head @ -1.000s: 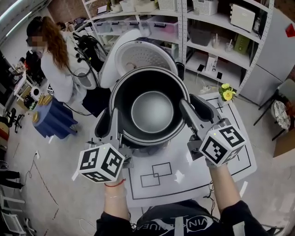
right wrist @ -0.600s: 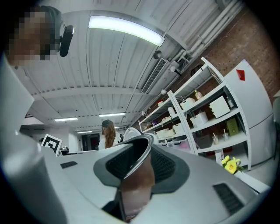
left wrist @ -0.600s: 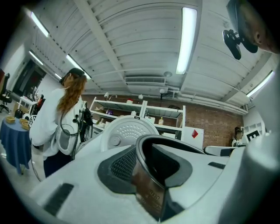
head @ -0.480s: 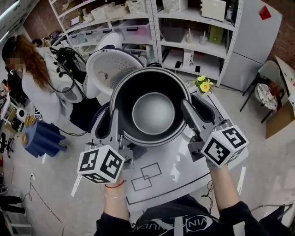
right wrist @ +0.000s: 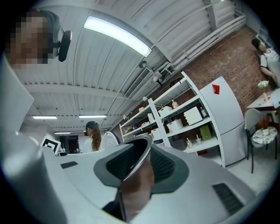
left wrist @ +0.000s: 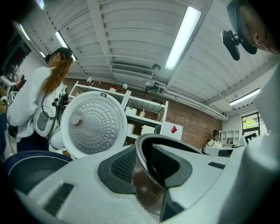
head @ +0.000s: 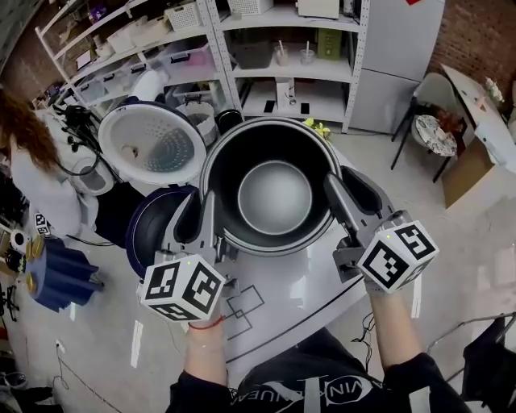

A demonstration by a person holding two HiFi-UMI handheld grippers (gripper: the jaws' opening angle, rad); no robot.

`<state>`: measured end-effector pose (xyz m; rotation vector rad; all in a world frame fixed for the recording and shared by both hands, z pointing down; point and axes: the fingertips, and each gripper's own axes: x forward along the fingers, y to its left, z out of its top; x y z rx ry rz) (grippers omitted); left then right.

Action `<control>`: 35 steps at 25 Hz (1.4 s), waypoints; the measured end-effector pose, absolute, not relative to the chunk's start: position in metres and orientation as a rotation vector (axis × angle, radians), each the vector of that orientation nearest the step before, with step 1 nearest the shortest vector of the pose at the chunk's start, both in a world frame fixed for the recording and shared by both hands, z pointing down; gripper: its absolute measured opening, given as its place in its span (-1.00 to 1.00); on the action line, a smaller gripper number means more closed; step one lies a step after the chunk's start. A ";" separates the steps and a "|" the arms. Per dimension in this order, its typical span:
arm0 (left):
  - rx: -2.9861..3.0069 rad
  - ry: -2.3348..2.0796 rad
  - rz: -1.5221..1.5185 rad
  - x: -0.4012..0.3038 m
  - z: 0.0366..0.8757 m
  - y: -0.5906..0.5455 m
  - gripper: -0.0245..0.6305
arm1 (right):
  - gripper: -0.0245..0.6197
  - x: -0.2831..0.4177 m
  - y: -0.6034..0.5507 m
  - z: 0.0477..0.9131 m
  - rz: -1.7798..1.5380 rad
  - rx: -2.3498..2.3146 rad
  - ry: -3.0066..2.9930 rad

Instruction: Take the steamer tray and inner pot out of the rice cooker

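Hold inner pot level: left gripper clamps its rim, right gripper is closing on the opposite rim (rice cooker empty-looking), then probably lower onto table.

Looks like a research lab or workshop, not a home kitchen. Shown by open metal shelving loaded with plastic bins, a bare brick wall, long strip lights on a corrugated ceiling, and a white table printed with black outline rectangles.
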<state>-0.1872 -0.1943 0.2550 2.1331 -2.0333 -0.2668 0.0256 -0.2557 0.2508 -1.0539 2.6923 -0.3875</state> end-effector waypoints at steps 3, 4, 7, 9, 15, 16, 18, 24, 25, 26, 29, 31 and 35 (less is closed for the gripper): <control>2.155 -1.961 -0.239 -0.164 0.270 -0.206 -0.59 | -0.58 0.052 -0.258 0.262 -0.399 -1.128 2.673; 2.158 -1.935 -0.227 -0.156 0.277 -0.209 -0.59 | -0.58 0.060 -0.258 0.267 -0.404 -1.152 2.668; 2.160 -1.854 -0.180 -0.135 0.303 -0.212 -0.59 | -0.58 0.082 -0.254 0.284 -0.427 -1.222 2.661; 2.161 -1.797 -0.161 -0.121 0.318 -0.212 -0.59 | -0.58 0.096 -0.251 0.298 -0.452 -1.269 2.655; 2.138 -1.671 -0.132 -0.096 0.364 -0.197 -0.60 | -0.59 0.124 -0.228 0.342 -0.525 -1.363 2.616; 2.128 -1.653 -0.128 -0.094 0.372 -0.193 -0.60 | -0.59 0.126 -0.223 0.349 -0.539 -1.370 2.610; 2.116 -1.625 -0.108 -0.091 0.385 -0.182 -0.60 | -0.59 0.129 -0.211 0.361 -0.570 -1.380 2.599; 2.104 -1.585 -0.034 -0.091 0.415 -0.159 -0.62 | -0.59 0.131 -0.183 0.398 -0.664 -1.434 2.590; 2.104 -1.583 -0.023 -0.092 0.420 -0.156 -0.62 | -0.59 0.130 -0.179 0.403 -0.678 -1.440 2.587; 2.106 -1.582 -0.012 -0.093 0.425 -0.152 -0.62 | -0.59 0.129 -0.176 0.409 -0.689 -1.444 2.584; 2.116 -1.574 0.029 -0.093 0.439 -0.142 -0.62 | -0.60 0.129 -0.167 0.421 -0.711 -1.447 2.588; 2.111 -1.558 0.047 -0.092 0.446 -0.137 -0.62 | -0.60 0.129 -0.162 0.428 -0.724 -1.452 2.595; 2.106 -1.546 0.062 -0.093 0.453 -0.132 -0.62 | -0.60 0.129 -0.156 0.442 -0.756 -1.469 2.610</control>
